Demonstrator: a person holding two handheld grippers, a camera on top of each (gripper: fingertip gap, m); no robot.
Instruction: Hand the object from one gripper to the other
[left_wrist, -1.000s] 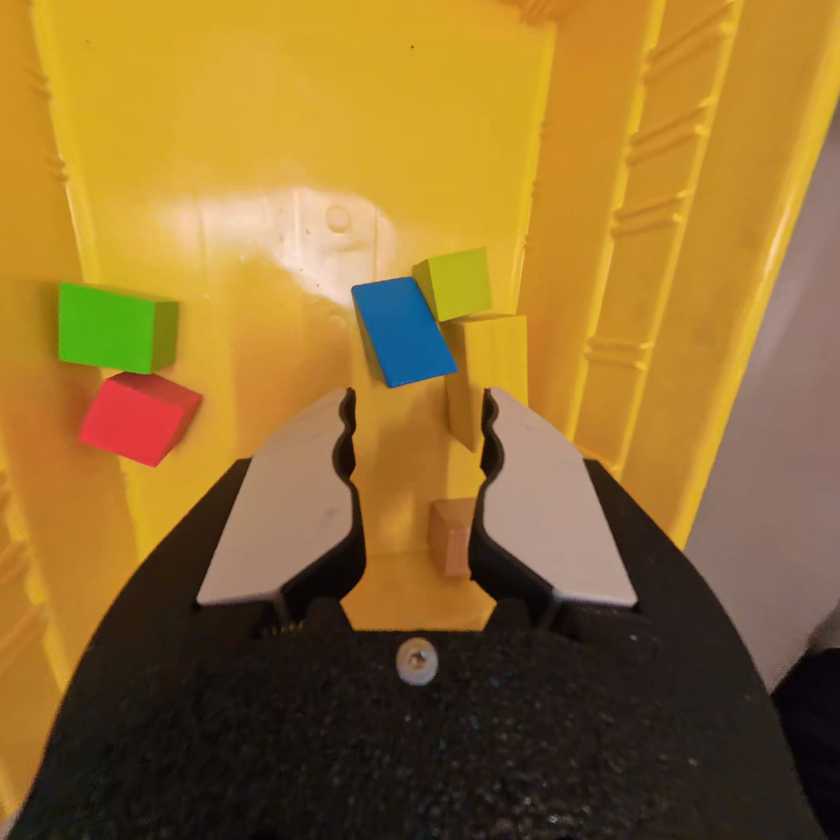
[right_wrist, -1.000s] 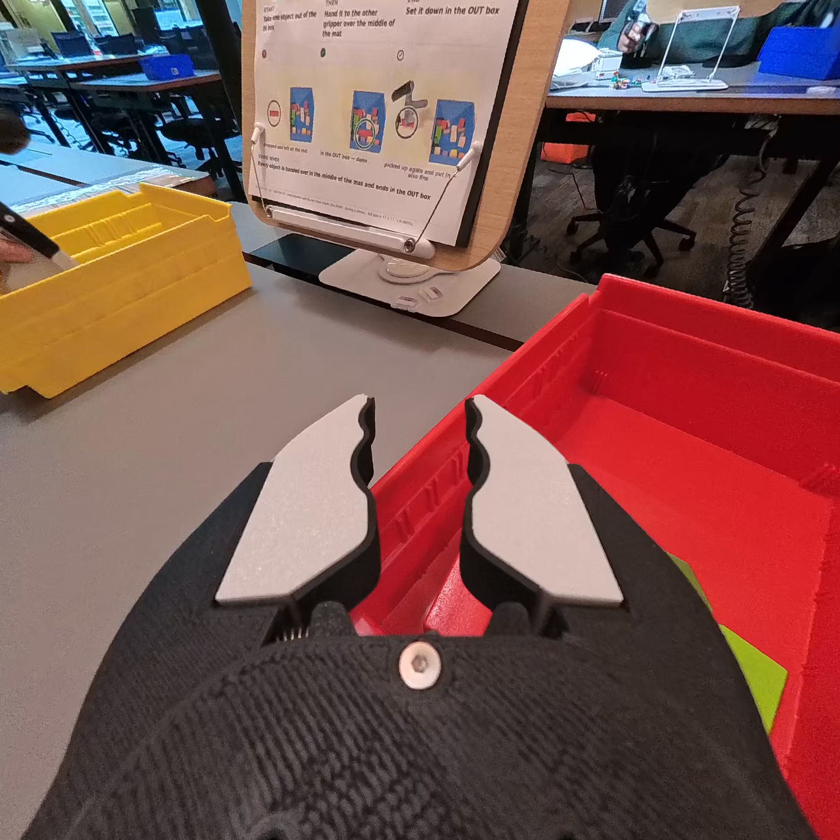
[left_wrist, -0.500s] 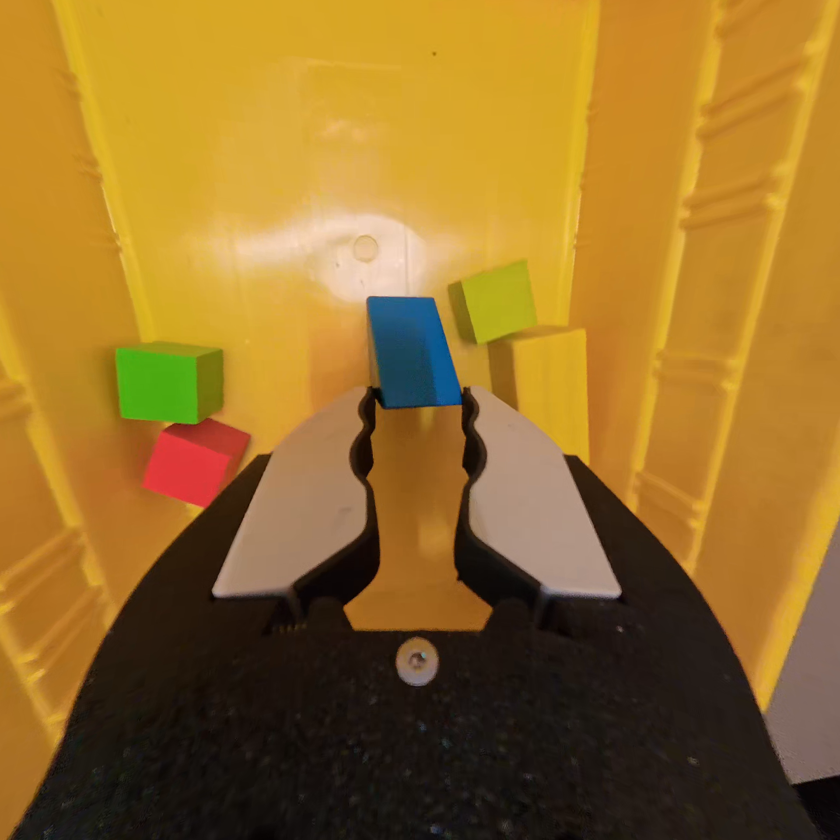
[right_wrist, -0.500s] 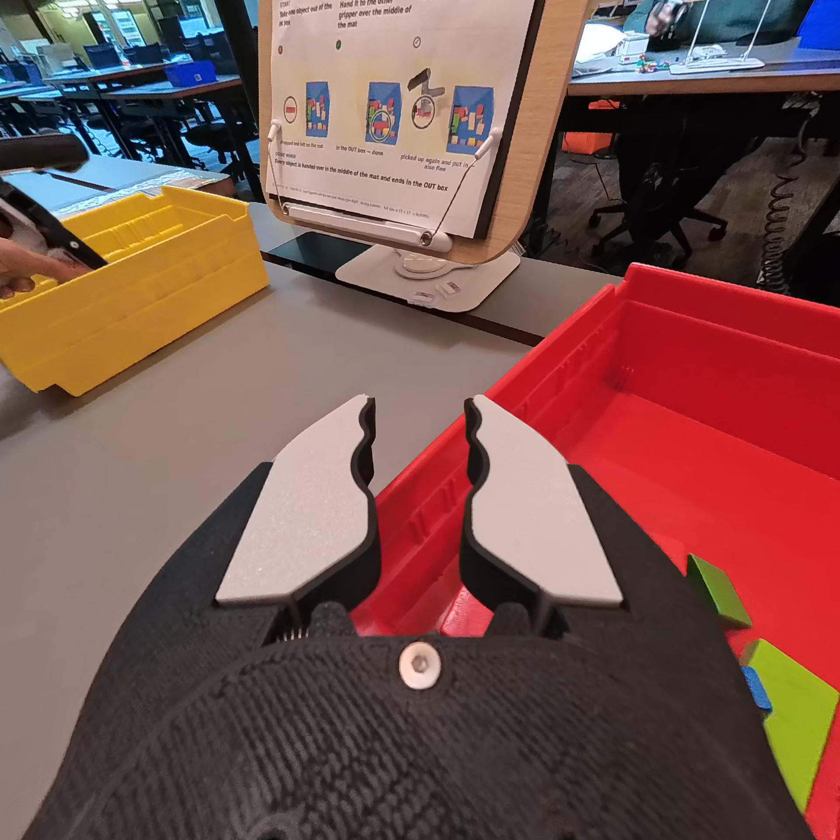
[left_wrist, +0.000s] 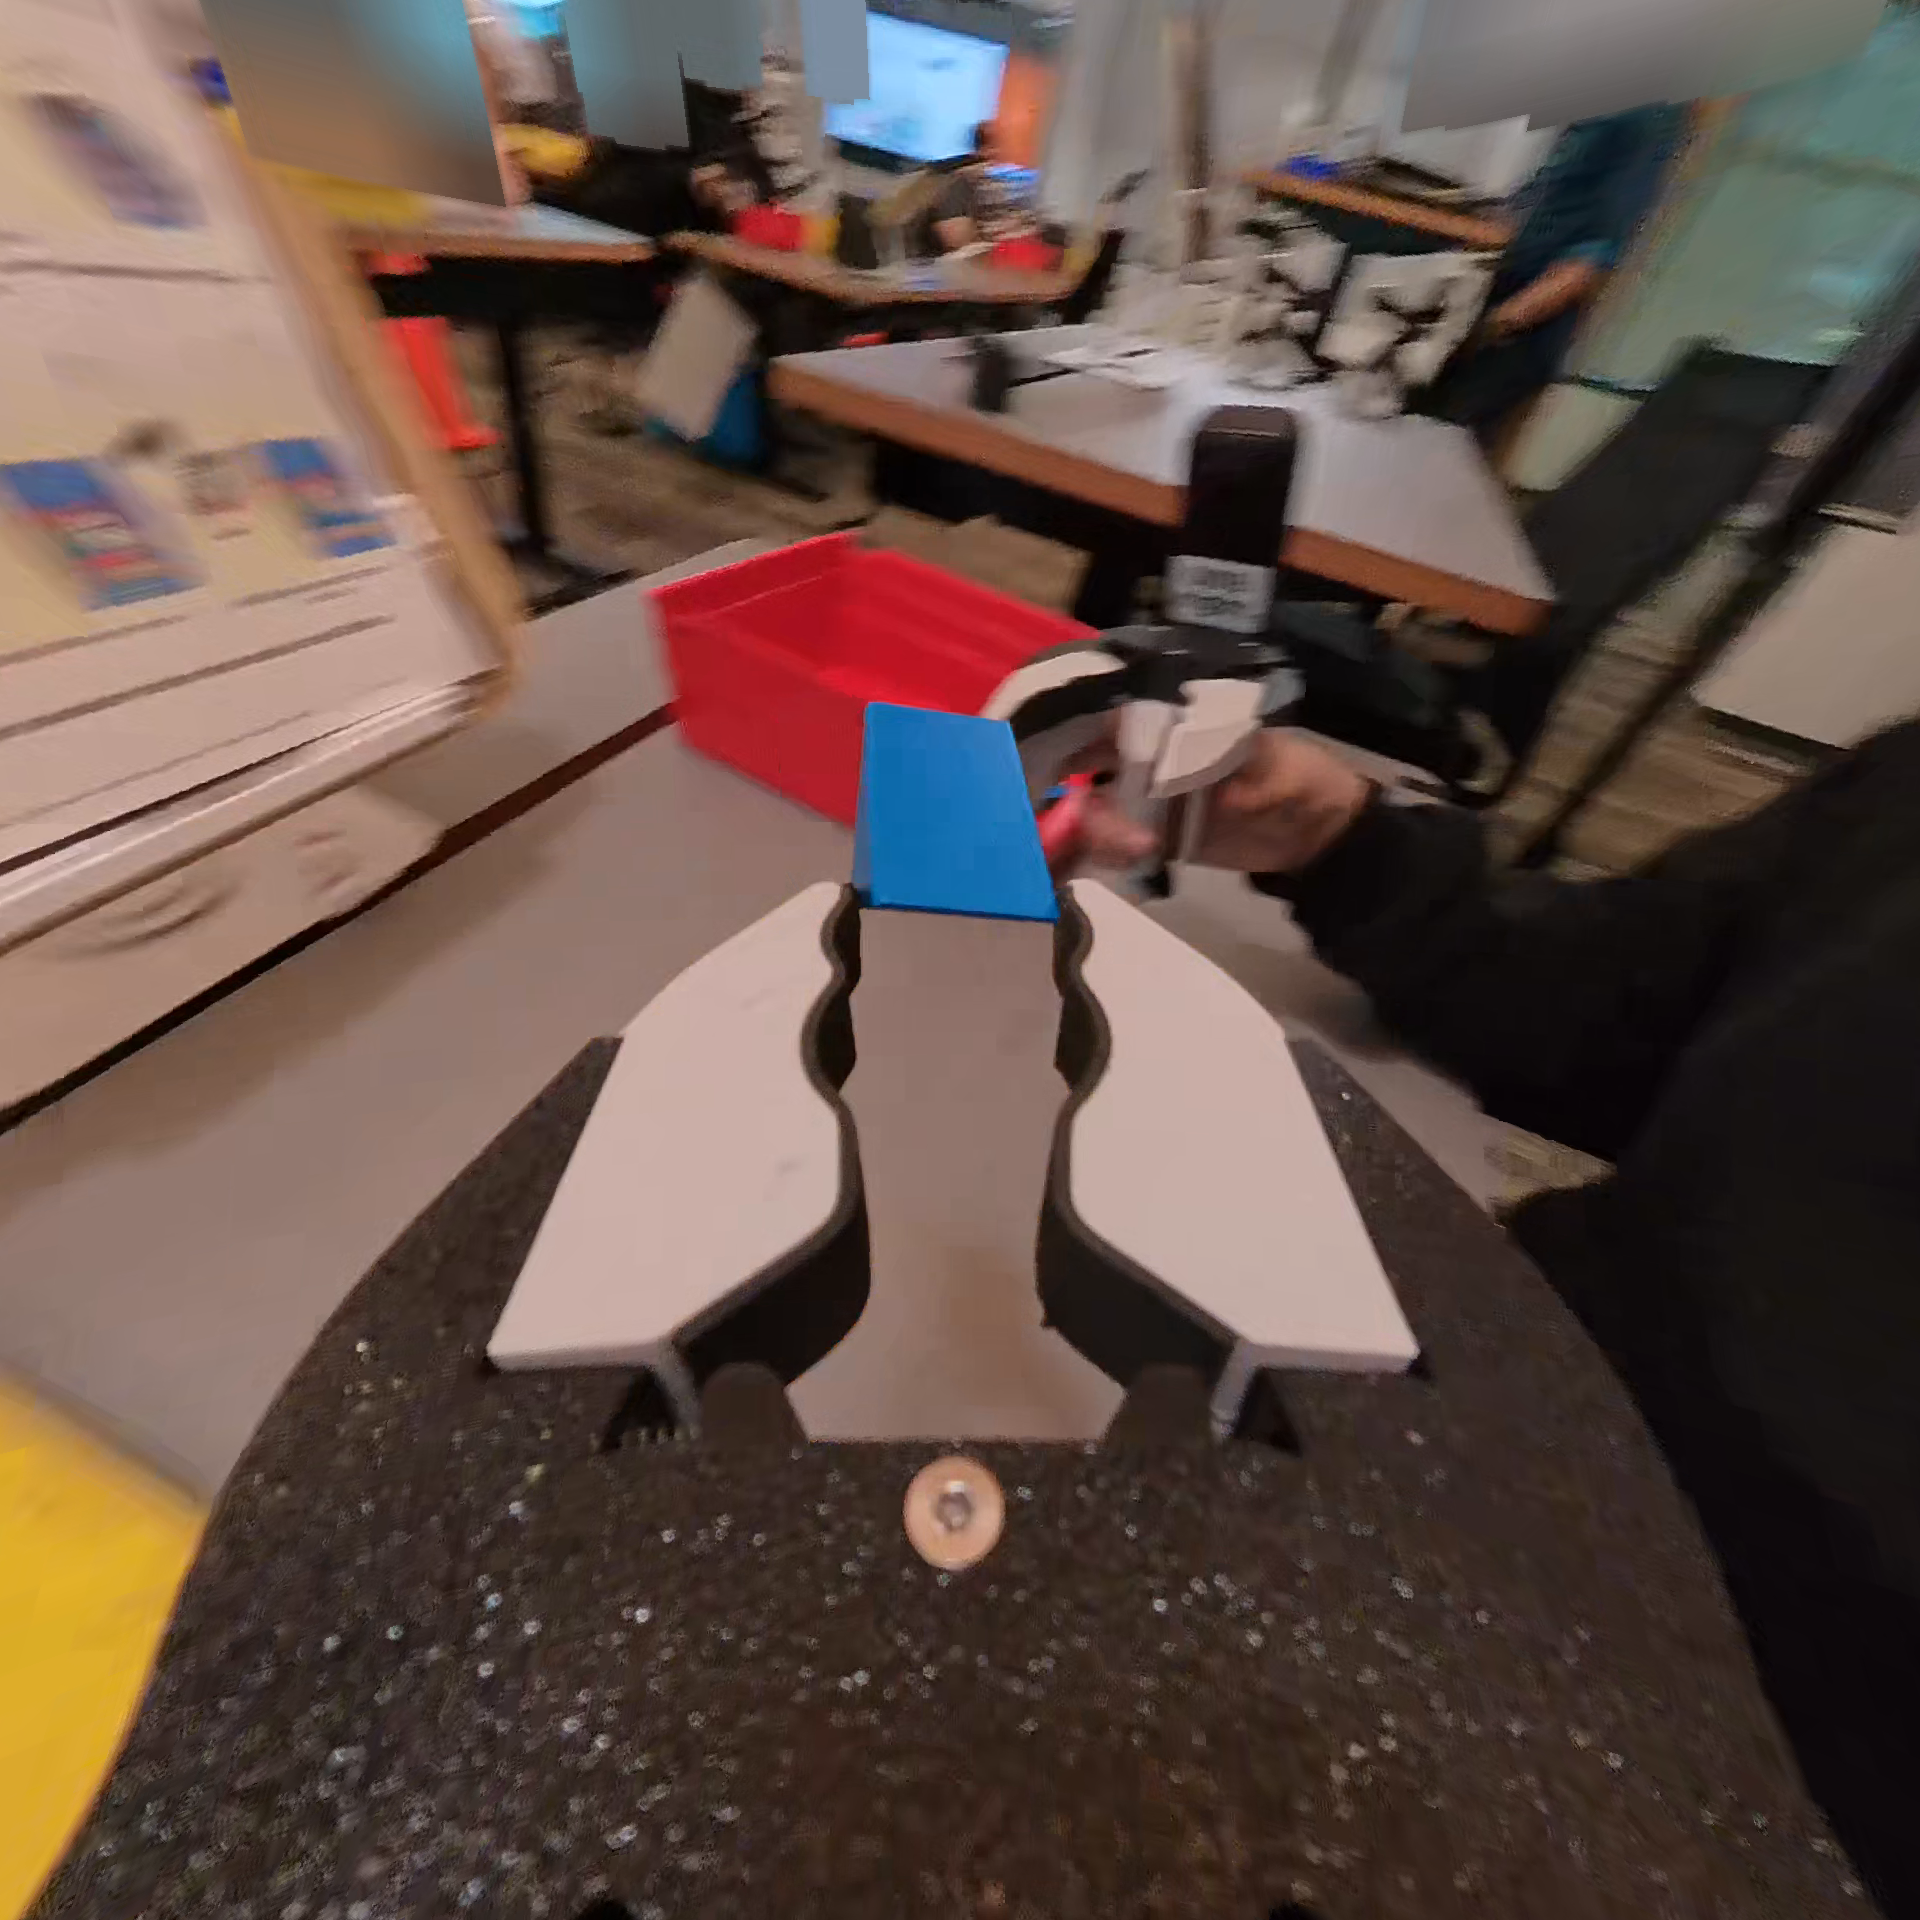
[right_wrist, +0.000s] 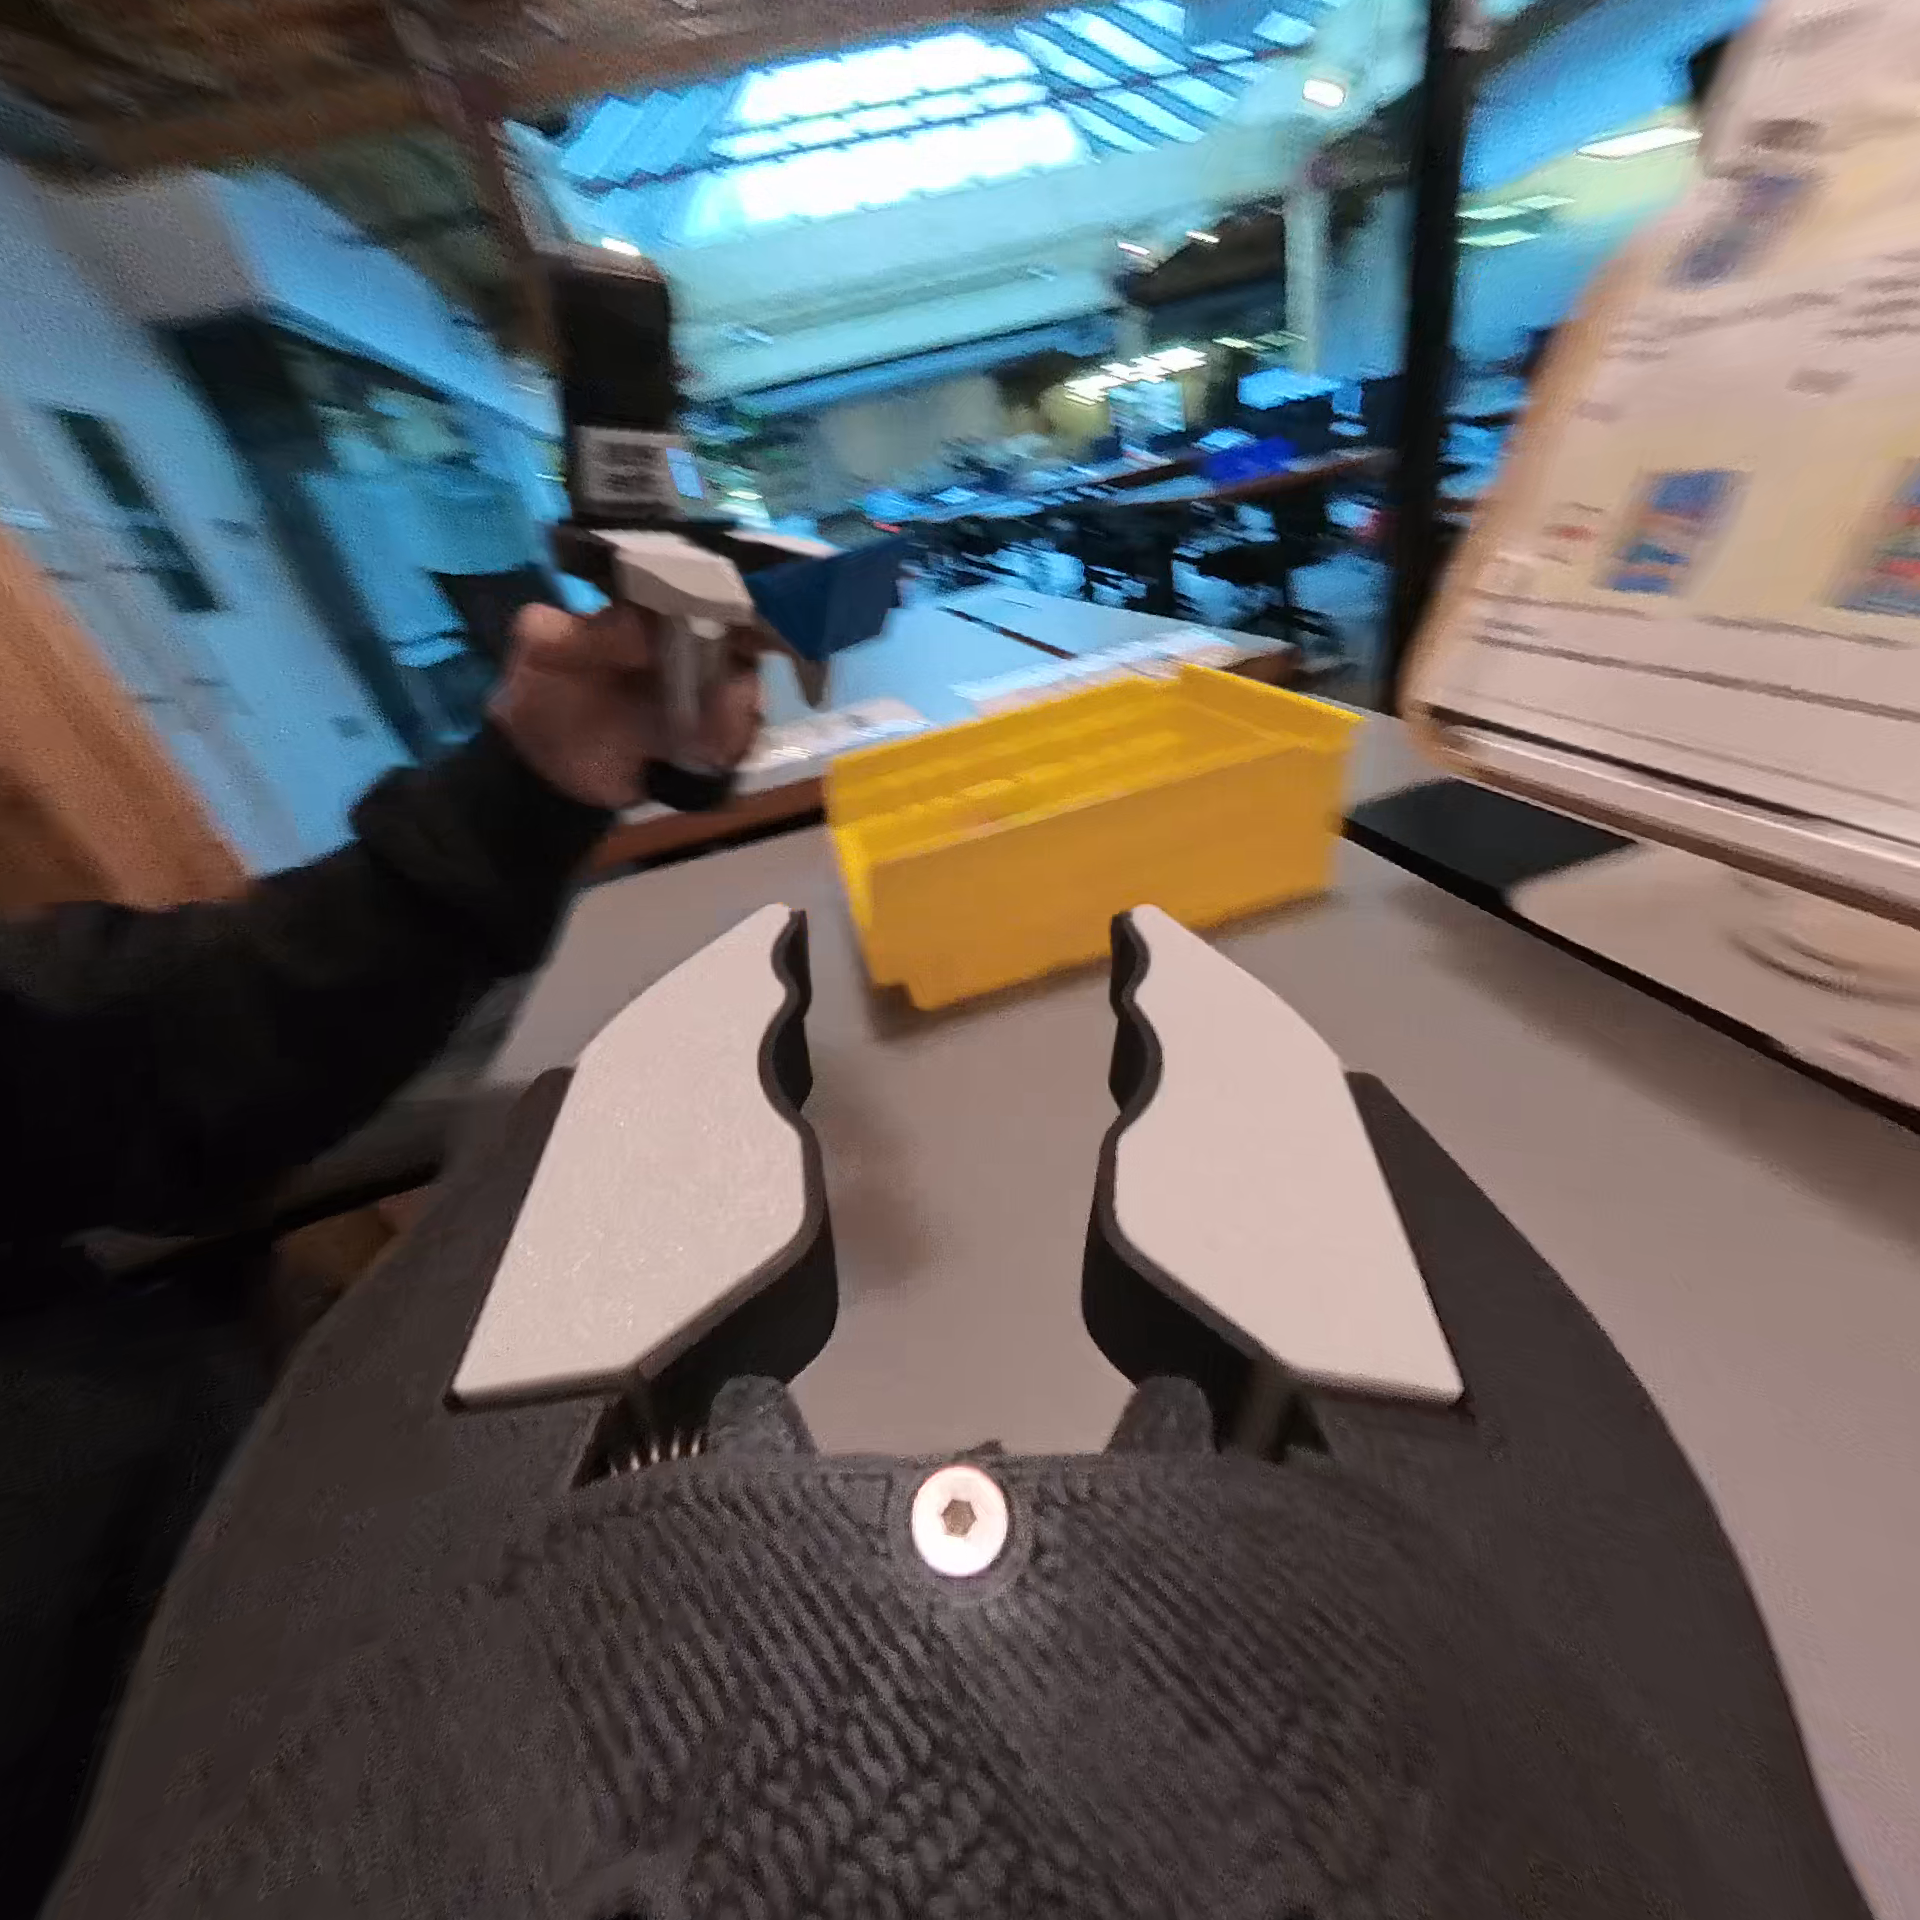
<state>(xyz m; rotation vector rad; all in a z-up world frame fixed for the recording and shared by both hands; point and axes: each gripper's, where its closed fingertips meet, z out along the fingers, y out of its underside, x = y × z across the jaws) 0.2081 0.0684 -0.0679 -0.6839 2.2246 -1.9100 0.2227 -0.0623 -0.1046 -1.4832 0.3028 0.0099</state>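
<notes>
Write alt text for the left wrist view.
The left gripper holds a blue block at its fingertips above a grey table. Beyond it, a hand brings the right gripper close, with a red bin behind.

blurred instruction board (left_wrist: 197, 499), yellow bin (left_wrist: 73, 1621) cropped

We see the left tool (left_wrist: 956, 914) with smooth matt grey fingers (left_wrist: 717, 1122) lined in black rubbery padding, set in a rough, speckled black foam-like body with one shiny metal screw (left_wrist: 953, 1510). The blue block (left_wrist: 951, 821) clamped at its tips looks matt and smooth, perhaps painted wood. The right tool (right_wrist: 956, 935) has a ribbed black body. The bench (right_wrist: 977, 1143) is matt grey; the yellow bin (right_wrist: 1091, 883) and red bin (left_wrist: 769, 707) look like smooth plastic.
</notes>
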